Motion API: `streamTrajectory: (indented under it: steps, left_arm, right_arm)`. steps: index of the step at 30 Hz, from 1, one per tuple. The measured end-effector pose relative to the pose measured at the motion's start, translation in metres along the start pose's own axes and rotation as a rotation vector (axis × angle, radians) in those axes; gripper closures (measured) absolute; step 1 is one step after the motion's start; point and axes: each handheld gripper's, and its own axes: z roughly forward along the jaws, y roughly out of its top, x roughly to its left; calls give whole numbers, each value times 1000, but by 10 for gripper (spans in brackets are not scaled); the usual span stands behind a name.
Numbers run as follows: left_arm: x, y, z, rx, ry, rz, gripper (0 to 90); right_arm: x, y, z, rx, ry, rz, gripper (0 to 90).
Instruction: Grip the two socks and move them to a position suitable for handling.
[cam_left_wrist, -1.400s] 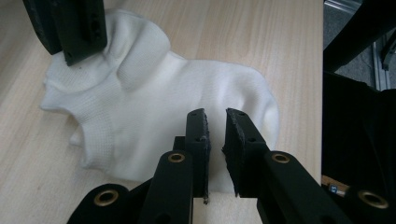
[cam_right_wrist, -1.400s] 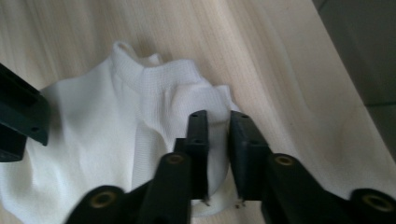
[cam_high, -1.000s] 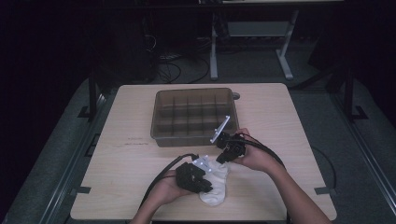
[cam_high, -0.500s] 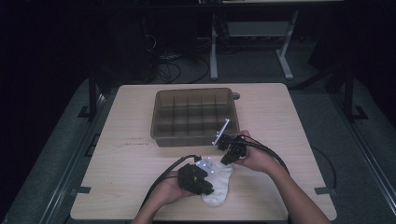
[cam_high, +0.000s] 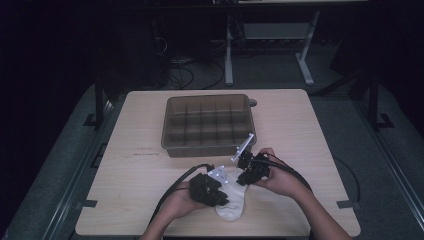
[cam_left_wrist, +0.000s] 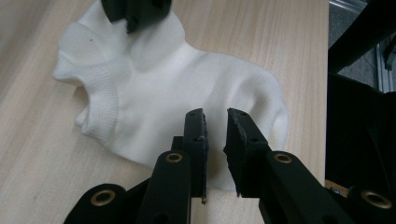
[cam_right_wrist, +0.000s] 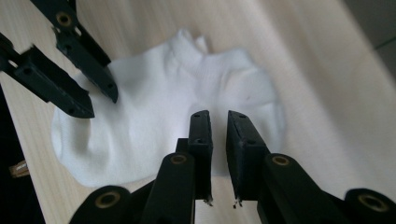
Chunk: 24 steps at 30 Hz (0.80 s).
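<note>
A white ankle sock (cam_high: 233, 206) lies flat on the wooden table near its front edge. My left gripper (cam_high: 223, 198) comes at it from the left, its jaws hovering over the sock's body (cam_left_wrist: 177, 84) with a narrow gap and nothing between them. My right gripper (cam_high: 243, 181) points down at the sock's far end, by the cuff. Its jaws have just been opening and stand slightly apart above the sock (cam_right_wrist: 163, 107), gripping no fabric. The left gripper's tips (cam_right_wrist: 100, 100) show in the right gripper view, resting at the sock's edge.
A brown plastic tray (cam_high: 207, 148) divided into several compartments stands just behind the sock at the table's middle. Bare tabletop (cam_high: 310, 130) spreads left and right of it. Black cables trail from both grippers toward the front edge.
My right gripper has shifted slightly toward the front of the table, over the sock. The left gripper and the sock have stayed where they were.
</note>
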Motion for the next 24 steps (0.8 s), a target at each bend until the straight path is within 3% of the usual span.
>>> streamTrajectory:
  steps: [5, 11, 19, 24]
  left_arm:
    - [-1, -1, 5, 3, -8, -7, 776]
    - [-1, 0, 8, 0, -14, -6, 776]
    - [-3, 1, 15, 2, -25, -3, 776]
    - [-3, 0, 7, -25, -16, -5, 763]
  right_arm:
    - [-5, -10, 11, 10, -3, 26, 793]
    - [-16, -14, 14, -25, 6, 38, 784]
    - [-23, -9, 17, -39, 16, 26, 784]
    - [-23, -9, 16, -61, 20, 9, 752]
